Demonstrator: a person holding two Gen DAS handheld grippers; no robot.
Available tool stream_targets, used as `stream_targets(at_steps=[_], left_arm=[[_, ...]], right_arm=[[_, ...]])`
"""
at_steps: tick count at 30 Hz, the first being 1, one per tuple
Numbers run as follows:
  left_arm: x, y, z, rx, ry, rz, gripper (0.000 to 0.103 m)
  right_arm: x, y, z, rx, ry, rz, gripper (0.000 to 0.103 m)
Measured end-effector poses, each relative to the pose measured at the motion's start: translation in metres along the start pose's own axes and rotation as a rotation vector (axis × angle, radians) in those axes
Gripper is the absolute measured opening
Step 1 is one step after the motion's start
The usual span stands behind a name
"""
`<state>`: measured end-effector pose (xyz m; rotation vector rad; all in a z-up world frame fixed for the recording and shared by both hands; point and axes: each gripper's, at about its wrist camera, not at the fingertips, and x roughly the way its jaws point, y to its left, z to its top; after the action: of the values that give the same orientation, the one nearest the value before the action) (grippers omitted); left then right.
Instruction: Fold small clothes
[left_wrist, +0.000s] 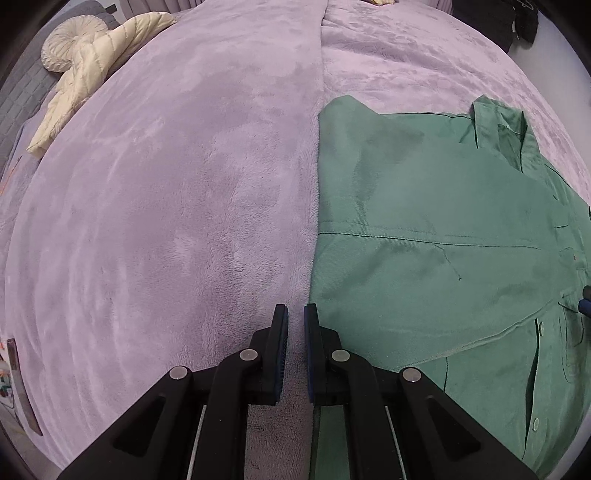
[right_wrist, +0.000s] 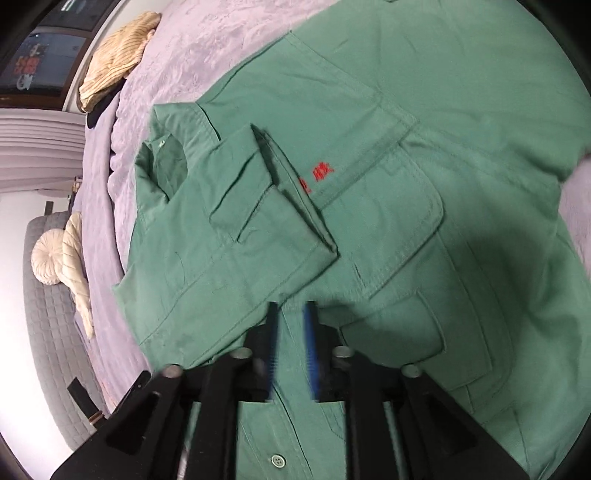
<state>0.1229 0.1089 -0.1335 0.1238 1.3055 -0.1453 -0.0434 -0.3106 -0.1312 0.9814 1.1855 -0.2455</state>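
Observation:
A green button-up shirt (left_wrist: 424, 229) lies flat on a purple fleece blanket (left_wrist: 166, 184). Its collar (left_wrist: 498, 125) points away. In the right wrist view the shirt (right_wrist: 406, 184) fills the frame, front up, with red lettering above a chest pocket. One sleeve (right_wrist: 258, 206) is folded across the chest, cuff near the collar (right_wrist: 162, 162). My left gripper (left_wrist: 295, 314) hovers at the shirt's left edge, shut with nothing between its pads. My right gripper (right_wrist: 291, 310) is over the button placket, blurred. Its jaws stand apart and hold nothing.
A cream puffer jacket (left_wrist: 96, 62) and a round cream cushion (left_wrist: 59, 51) lie at the blanket's far left. A yellowish ribbed garment (right_wrist: 118, 55) sits near the far edge. Grey quilted bedding (right_wrist: 48, 350) borders the blanket (right_wrist: 177, 59). Dark clothes (left_wrist: 517, 18) lie at the far right.

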Motion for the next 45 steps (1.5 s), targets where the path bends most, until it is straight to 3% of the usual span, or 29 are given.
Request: stream_targets(at_steps=[1,5,9,11,12,16,17,18,19,20,21,29,30,32,33,34,45], left_arm=[[-0.001,0.001,-0.001,-0.007,0.004,0.001,0.009],[-0.002,0.004,-0.007,-0.026,0.011,-0.024,0.009],[-0.002,-0.003,-0.010,-0.037,0.021,-0.003,0.009],[-0.003,-0.006,-0.013,-0.048,0.027,-0.002,0.009],[-0.004,-0.008,-0.015,-0.052,0.027,0.001,0.009],[-0.004,-0.012,-0.019,-0.061,0.036,0.000,0.009],[-0.005,-0.013,-0.023,-0.064,0.038,-0.001,0.009],[-0.006,-0.014,-0.024,-0.066,0.039,0.000,0.013],[-0.007,-0.015,-0.026,-0.068,0.039,0.002,0.053],[-0.008,-0.015,-0.027,-0.072,0.040,0.006,0.085],[-0.011,-0.015,-0.030,-0.086,0.036,0.019,0.101],[-0.024,-0.026,-0.048,-0.096,0.032,0.027,0.102],[-0.026,-0.026,-0.050,-0.109,0.029,0.041,0.102],[-0.026,-0.026,-0.052,-0.118,0.043,0.041,0.102],[-0.026,-0.027,-0.053,-0.122,0.060,0.025,0.102],[-0.028,-0.025,-0.054,-0.120,0.074,0.013,0.102],[-0.064,-0.046,-0.066,0.029,0.003,-0.080,0.102]], right_arm=[[0.001,0.003,0.004,0.002,-0.010,0.001,0.053],[0.006,0.013,0.018,-0.036,-0.031,-0.025,0.054],[0.024,0.010,0.032,-0.060,-0.012,-0.076,0.054],[0.027,0.013,0.035,-0.108,0.008,-0.088,0.027],[0.027,0.013,0.034,-0.127,0.022,-0.092,0.005],[0.024,0.002,0.031,-0.159,0.014,-0.196,0.000],[0.022,-0.002,0.031,-0.146,0.014,-0.182,0.000],[0.019,-0.003,0.029,-0.142,0.015,-0.172,0.000],[0.017,-0.002,0.026,-0.147,0.014,-0.161,0.003],[0.013,0.000,0.022,-0.161,0.014,-0.149,0.004],[0.008,0.002,0.017,-0.172,0.011,-0.150,0.004],[-0.025,0.017,-0.033,-0.206,0.027,-0.128,0.005],[-0.027,0.018,-0.037,-0.207,0.031,-0.128,0.009],[-0.033,0.020,-0.047,-0.211,0.037,-0.131,0.034],[-0.037,0.022,-0.053,-0.214,0.036,-0.132,0.058],[-0.040,0.023,-0.057,-0.216,0.031,-0.129,0.065],[-0.062,0.038,-0.090,-0.183,-0.003,-0.110,0.072]])
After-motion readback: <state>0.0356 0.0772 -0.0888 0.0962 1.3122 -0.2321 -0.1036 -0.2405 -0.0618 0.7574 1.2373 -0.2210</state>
